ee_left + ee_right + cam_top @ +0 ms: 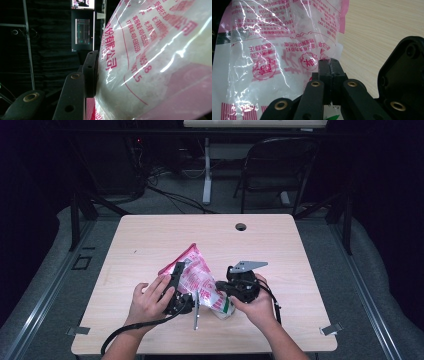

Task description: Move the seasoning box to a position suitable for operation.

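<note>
1. One bag (196, 272) of clear plastic with pink print lies near the front edge of the desk (150, 235), about halfway along it. Its top corner sticks up toward the back edge.
2. Something white and lumpy is inside the bag; what it is, I cannot tell.
3. The left hand-held gripper (176, 279) is partly closed on the bag. In the left gripper view one black pad presses on the plastic, and the bag bulges between the jaws.
4. The right hand-held gripper (329, 66) is pinched tight. In the right gripper view its two tips meet on the bag's lower edge, so it holds the bag there.
5. I think the work is to open or tear the bag. Getting hold of it with both sides looks done. The pulling apart looks still to do, since no opening shows and nothing has spilled out.
6. Count: one bag, two hand-held grippers, two hands.
7. Further out: one desk, with one small round hole (241, 226) near its back edge. Behind the desk stands one dark chair (280, 165) on the floor.
</note>
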`<move>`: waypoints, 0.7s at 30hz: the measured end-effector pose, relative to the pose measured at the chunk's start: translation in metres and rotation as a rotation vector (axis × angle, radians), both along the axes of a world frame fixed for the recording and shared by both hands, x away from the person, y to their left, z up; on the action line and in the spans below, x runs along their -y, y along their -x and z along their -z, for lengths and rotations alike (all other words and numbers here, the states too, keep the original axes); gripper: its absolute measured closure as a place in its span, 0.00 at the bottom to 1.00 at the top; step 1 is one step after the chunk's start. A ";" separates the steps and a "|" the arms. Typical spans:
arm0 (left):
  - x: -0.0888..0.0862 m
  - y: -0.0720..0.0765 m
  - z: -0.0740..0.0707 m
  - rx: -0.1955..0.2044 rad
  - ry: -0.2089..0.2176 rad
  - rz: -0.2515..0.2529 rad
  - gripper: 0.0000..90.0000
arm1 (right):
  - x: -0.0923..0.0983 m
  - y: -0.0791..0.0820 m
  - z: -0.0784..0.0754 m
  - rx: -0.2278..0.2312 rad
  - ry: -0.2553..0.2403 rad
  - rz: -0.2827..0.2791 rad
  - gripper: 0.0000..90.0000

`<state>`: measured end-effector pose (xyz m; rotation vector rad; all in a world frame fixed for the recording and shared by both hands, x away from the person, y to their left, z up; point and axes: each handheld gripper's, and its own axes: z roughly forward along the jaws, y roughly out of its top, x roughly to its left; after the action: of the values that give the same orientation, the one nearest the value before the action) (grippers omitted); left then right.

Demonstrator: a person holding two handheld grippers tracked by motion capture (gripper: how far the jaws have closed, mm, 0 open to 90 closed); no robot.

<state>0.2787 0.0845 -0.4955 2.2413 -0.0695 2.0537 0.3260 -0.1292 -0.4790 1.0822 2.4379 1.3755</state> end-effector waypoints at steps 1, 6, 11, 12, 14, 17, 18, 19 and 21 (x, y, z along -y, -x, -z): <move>0.000 0.000 0.000 0.000 0.000 0.000 0.70 | 0.000 0.000 0.000 0.001 0.000 0.002 1.00; 0.000 -0.001 0.001 0.018 0.006 0.020 0.70 | 0.000 0.000 0.000 0.000 0.001 0.001 1.00; 0.001 0.001 0.000 0.006 0.000 0.004 0.70 | 0.000 0.000 0.000 0.001 0.000 0.004 1.00; 0.001 0.001 0.000 0.001 0.003 0.002 0.70 | 0.000 0.000 0.000 0.002 -0.001 0.004 1.00; 0.001 0.001 0.000 0.001 0.004 0.003 0.70 | 0.001 0.000 0.000 0.000 0.000 0.001 1.00; 0.001 0.001 -0.001 0.013 -0.001 0.010 0.70 | 0.000 0.000 0.001 0.001 0.000 0.002 1.00; 0.002 0.001 -0.001 0.013 -0.001 0.011 0.70 | 0.000 0.000 0.001 0.001 0.000 0.001 1.00; 0.002 0.001 -0.001 0.014 -0.001 0.011 0.70 | 0.000 0.000 0.001 0.001 -0.001 0.002 1.00; 0.002 0.001 -0.001 0.013 -0.001 0.011 0.70 | 0.001 0.000 0.001 0.000 -0.001 0.002 1.00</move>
<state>0.2774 0.0828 -0.4944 2.2230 -0.0838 2.0634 0.3256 -0.1297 -0.4796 1.0850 2.4356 1.3766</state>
